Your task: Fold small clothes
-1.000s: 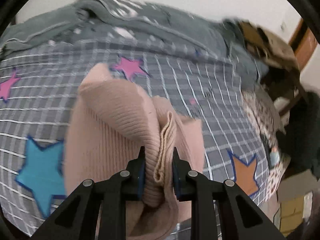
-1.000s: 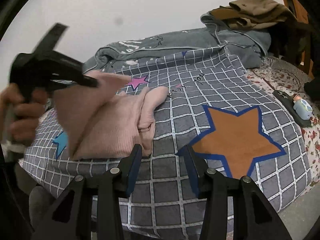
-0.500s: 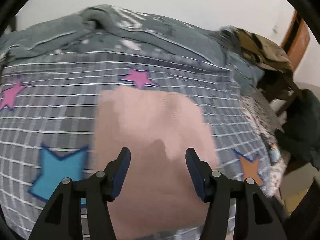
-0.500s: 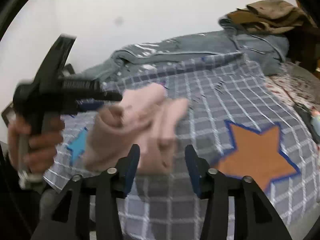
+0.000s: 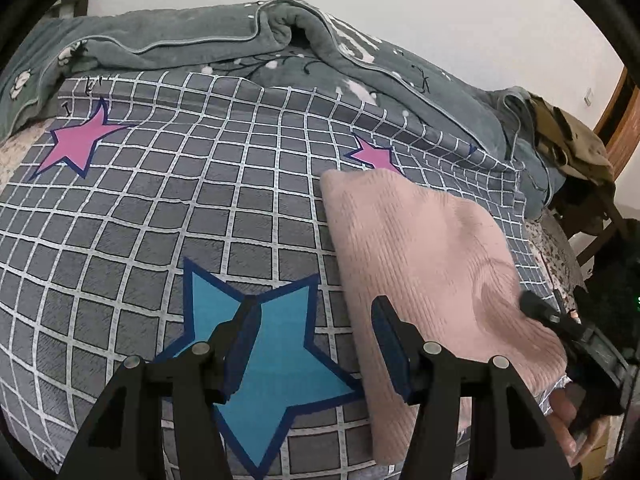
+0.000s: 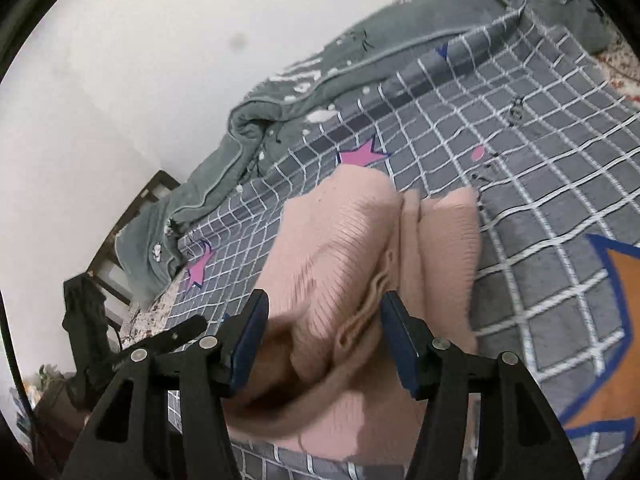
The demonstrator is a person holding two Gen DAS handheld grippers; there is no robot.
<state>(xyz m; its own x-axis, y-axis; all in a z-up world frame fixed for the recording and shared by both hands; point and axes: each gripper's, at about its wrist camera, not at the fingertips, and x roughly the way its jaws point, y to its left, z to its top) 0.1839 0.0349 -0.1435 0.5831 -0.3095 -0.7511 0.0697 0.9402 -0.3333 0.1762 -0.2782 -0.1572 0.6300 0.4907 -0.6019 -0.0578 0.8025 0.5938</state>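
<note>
Far left in the left wrist view: a pink star printed on the grey checked bedspread, with a rumpled grey-green blanket bunched along the wall behind. Lower down, near the middle, a blue star on the same bedspread, and over it the left gripper, jaws spread wide apart, nothing between them, hanging above the blue star and not touching the garment. Just right of it, the pink ribbed knit sweater folded into a long slab and lying flat on the bedspread, its far corner touching a second, smaller pink star. At the sweater's near right edge, the right gripper seen from outside, dark and partly cut off, a hand below it. Further right, a tan garment heaped on dark furniture.

In the right wrist view, from the left: a dark chair back against the white wall, then the grey-green blanket. Centre: the pink sweater, its bunched, blurred folds lying between the right gripper's spread jaws; jaws open, not clamped, contact with the fabric impossible to judge through the blur. Far right: an orange star outlined in blue on the bedspread.
</note>
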